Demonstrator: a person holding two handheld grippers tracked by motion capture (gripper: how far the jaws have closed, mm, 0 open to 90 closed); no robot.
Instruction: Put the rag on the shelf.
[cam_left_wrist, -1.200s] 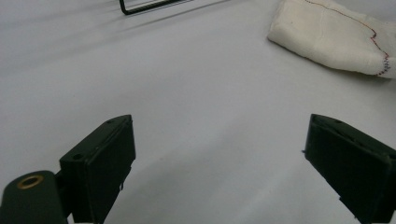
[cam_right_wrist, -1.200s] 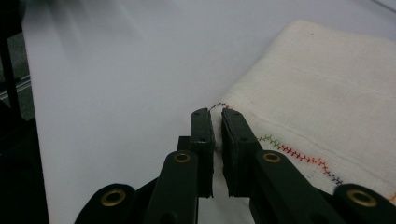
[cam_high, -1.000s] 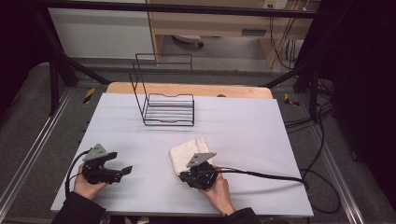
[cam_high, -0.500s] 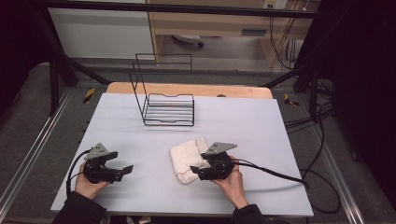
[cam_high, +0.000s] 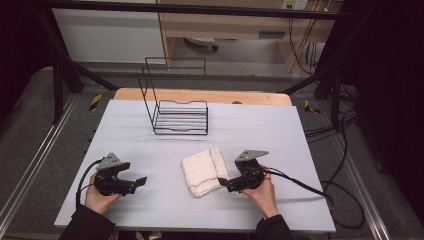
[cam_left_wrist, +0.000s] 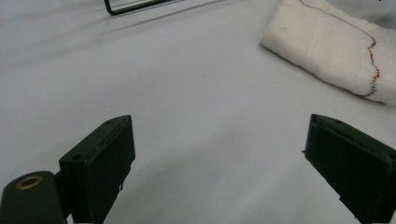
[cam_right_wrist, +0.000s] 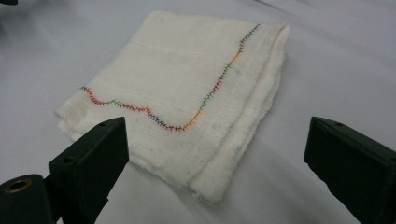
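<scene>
Since a second ago the right gripper (cam_high: 222, 183) has swung off the top of the folded cloth (cam_high: 204, 170) to the cloth's right side; it now sits just beside the cloth's near right corner, jaws pointing left at it. The left gripper (cam_high: 140, 181) has barely shifted. The cloth is in the same spot.

Surface: a pale grey-white mat (cam_high: 260, 130) over a wooden table (cam_high: 200, 95) whose bare wood shows as a strip at the far edge. Around it: grey floor, black frame posts, cables trailing down the right side, a wooden bench further back.

The cloth lies flat near the middle of the mat, toward the person's side, well clear of every edge. In the right gripper view the cloth (cam_right_wrist: 182, 102) shows multicoloured zigzag stitching and stacked folded layers along its near edge. Open mat on both sides of it: wide bare area between the cloth and the left gripper, and more to the right and far right.

Black wire rack (cam_high: 177, 112) stands at the far centre of the mat, well apart from the cloth. Nothing in it.

Left gripper: jaws wide, holding nothing, low over bare mat. Right gripper: jaws wide, holding nothing, the cloth's corner lying between and ahead of them.
</scene>
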